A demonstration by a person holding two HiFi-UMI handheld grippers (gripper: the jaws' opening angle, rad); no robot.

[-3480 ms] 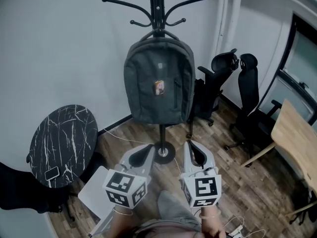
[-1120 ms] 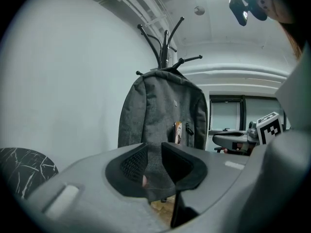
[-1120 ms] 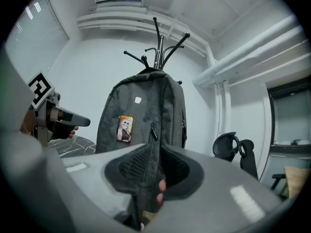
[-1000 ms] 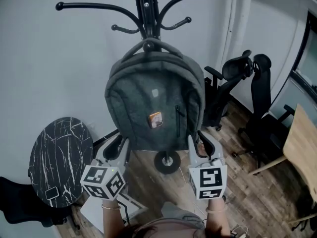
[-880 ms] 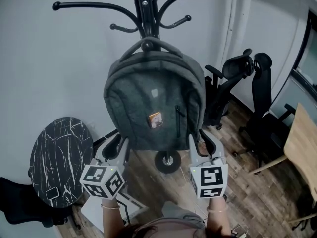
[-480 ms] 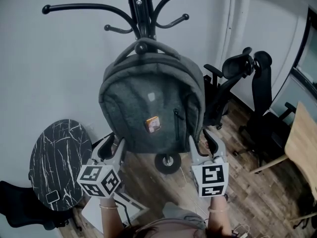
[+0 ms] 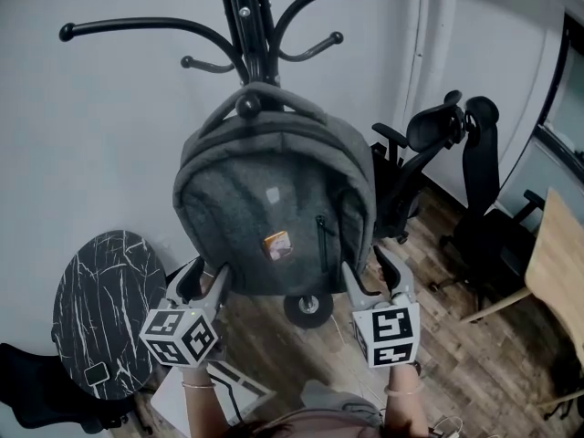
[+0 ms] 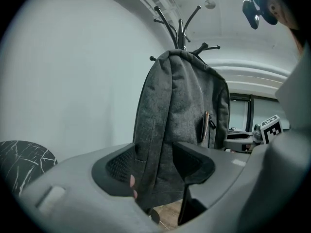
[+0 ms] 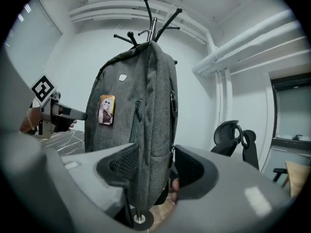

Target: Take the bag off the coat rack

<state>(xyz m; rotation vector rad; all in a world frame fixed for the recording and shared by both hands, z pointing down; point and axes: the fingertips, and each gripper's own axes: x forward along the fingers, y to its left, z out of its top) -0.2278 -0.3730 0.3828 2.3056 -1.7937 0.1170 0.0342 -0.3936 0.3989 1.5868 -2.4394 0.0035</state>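
A dark grey backpack (image 7: 274, 208) hangs by its top handle from a hook of the black coat rack (image 7: 242, 16). My left gripper (image 7: 205, 276) is at the bag's lower left corner and my right gripper (image 7: 370, 265) at its lower right corner. In the left gripper view the backpack's (image 8: 180, 130) side edge runs between the jaws of the left gripper (image 8: 153, 166), which are opening with a gap at the pads. In the right gripper view the backpack's (image 9: 131, 130) other side sits between the opening jaws of the right gripper (image 9: 155, 171).
A round black marble table (image 7: 100, 308) stands at the lower left. Black office chairs (image 7: 429, 144) stand at the right, a wooden table (image 7: 557, 272) beyond them. The rack's round base (image 7: 310, 308) sits on the wood floor under the bag. A white wall is behind.
Both grippers have moved up and in to the backpack's lower corners, and their jaws now stand wider around its sides. The bag still hangs on its hook.
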